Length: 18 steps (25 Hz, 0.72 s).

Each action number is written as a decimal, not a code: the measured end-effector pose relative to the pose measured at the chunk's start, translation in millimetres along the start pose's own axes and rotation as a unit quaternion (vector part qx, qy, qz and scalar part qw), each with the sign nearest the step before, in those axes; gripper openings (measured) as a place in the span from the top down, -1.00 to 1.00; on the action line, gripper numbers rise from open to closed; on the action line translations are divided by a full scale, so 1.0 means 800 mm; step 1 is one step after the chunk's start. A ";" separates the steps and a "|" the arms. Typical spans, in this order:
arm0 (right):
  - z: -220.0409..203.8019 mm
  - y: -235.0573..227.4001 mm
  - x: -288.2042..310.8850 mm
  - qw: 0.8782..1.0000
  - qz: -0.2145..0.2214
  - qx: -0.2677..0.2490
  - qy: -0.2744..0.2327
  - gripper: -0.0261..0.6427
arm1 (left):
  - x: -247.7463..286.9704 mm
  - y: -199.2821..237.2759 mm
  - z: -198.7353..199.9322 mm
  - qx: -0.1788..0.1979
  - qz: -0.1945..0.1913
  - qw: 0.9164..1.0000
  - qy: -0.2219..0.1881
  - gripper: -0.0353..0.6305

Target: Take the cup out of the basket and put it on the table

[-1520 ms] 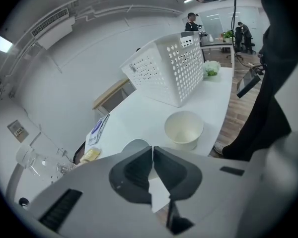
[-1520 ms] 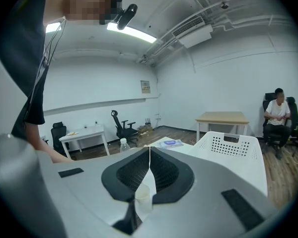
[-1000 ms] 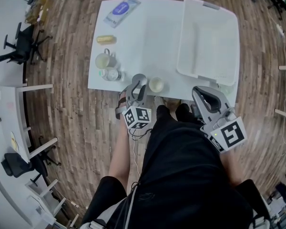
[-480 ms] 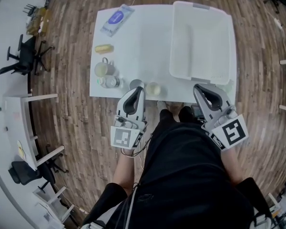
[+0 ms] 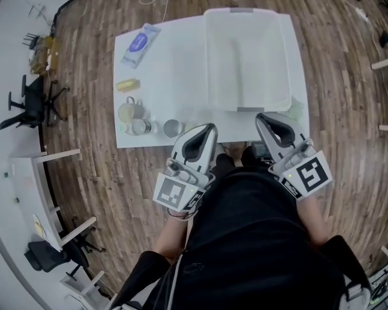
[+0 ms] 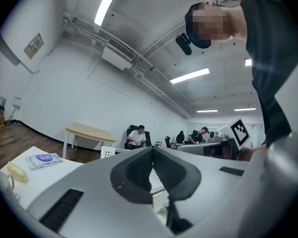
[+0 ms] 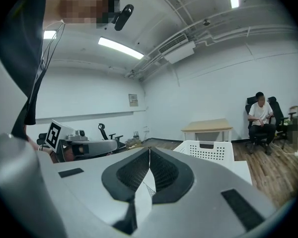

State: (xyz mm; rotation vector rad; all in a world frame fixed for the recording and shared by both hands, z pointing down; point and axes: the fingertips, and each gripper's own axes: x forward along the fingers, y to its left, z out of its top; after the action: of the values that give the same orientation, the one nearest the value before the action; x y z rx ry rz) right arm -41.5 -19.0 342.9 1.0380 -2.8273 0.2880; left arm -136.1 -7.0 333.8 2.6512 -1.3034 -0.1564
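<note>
Head view: the white table (image 5: 174,76) holds the white basket (image 5: 209,63) at its 1 o'clock part. The cup (image 5: 172,128) stands outside the basket, on the table's near edge, at about 7 o'clock from the basket. It is upright, its long axis vertical and its open mouth facing up at the camera. A jar (image 5: 141,126) sits just beside it at 9 o'clock, with a mug (image 5: 125,111) at 10 o'clock beyond that. A blue packet (image 5: 138,44) lies at the table's 11 o'clock corner; its pale label is too small to read. The left gripper (image 5: 211,128) hangs near the cup's 3 o'clock and the right gripper (image 5: 259,116) at the basket's 6 o'clock. Their cubes bear black-and-white square patterns, no letters

Left gripper view: the left gripper (image 6: 153,148) has just been closing, and its jaws now meet at the tips with nothing between them. The blue packet (image 6: 42,158) lies at 9 o'clock, its print blurred

Right gripper view: the right gripper (image 7: 149,149) has its jaws pressed together, holding nothing. The perforated basket (image 7: 206,150) stands at 2 o'clock. A wall notice (image 7: 133,100) is unreadable
</note>
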 end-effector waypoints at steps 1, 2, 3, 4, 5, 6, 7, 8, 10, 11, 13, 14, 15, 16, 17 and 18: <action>-0.001 -0.003 -0.005 1.000 -0.004 0.000 -0.002 0.85 | 0.007 -0.009 -0.001 0.000 -0.008 1.000 0.005 0.87; -0.001 -0.006 -0.010 1.000 -0.007 0.001 -0.005 0.85 | 0.013 -0.018 -0.003 0.000 -0.015 1.000 0.011 0.87; -0.001 -0.008 -0.015 1.000 -0.008 0.004 -0.008 0.85 | 0.019 -0.026 -0.005 -0.002 -0.021 1.000 0.016 0.87; 0.001 -0.011 -0.021 1.000 -0.008 0.009 -0.012 0.85 | 0.024 -0.033 -0.007 -0.003 -0.027 0.999 0.021 0.87; 0.003 -0.014 -0.027 1.000 -0.008 0.014 -0.016 0.85 | 0.029 -0.039 -0.007 -0.001 -0.031 0.999 0.025 0.87; 0.006 -0.018 -0.033 1.000 -0.008 0.018 -0.020 0.85 | 0.035 -0.044 -0.007 0.005 -0.035 0.999 0.028 0.87; 0.009 -0.023 -0.037 0.999 -0.011 0.020 -0.024 0.85 | 0.040 -0.048 -0.007 0.012 -0.038 0.999 0.033 0.87; 0.010 -0.029 -0.042 0.999 -0.014 0.022 -0.026 0.85 | 0.044 -0.051 -0.008 0.018 -0.042 0.998 0.038 0.87; 0.012 -0.039 -0.050 0.999 -0.022 0.028 -0.032 0.85 | 0.050 -0.057 -0.012 0.024 -0.049 0.998 0.045 0.87; 0.012 -0.042 -0.054 0.999 -0.024 0.033 -0.034 0.85 | 0.052 -0.060 -0.015 0.025 -0.051 0.997 0.047 0.87; 0.010 -0.047 -0.059 0.998 -0.029 0.041 -0.036 0.85 | 0.051 -0.063 -0.020 0.022 -0.054 0.997 0.051 0.87; 0.008 -0.049 -0.060 0.998 -0.032 0.043 -0.034 0.85 | 0.050 -0.064 -0.022 0.018 -0.055 0.997 0.053 0.87; 0.007 -0.051 -0.060 0.998 -0.034 0.045 -0.032 0.85 | 0.051 -0.065 -0.023 0.013 -0.055 0.997 0.054 0.87; 0.006 -0.052 -0.060 0.998 -0.036 0.048 -0.031 0.85 | 0.051 -0.066 -0.024 0.010 -0.055 0.997 0.056 0.87; 0.005 -0.052 -0.061 0.998 -0.036 0.051 -0.031 0.85 | 0.051 -0.067 -0.025 0.009 -0.054 0.997 0.059 0.87; 0.005 -0.052 -0.061 0.997 -0.036 0.052 -0.032 0.85 | 0.050 -0.067 -0.027 0.011 -0.053 0.997 0.063 0.87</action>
State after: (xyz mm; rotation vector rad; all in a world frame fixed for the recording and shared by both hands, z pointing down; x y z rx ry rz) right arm 22.6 -20.0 336.3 1.1871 -2.8509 0.4071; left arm -66.6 -4.1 343.1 2.6995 -1.1334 0.0115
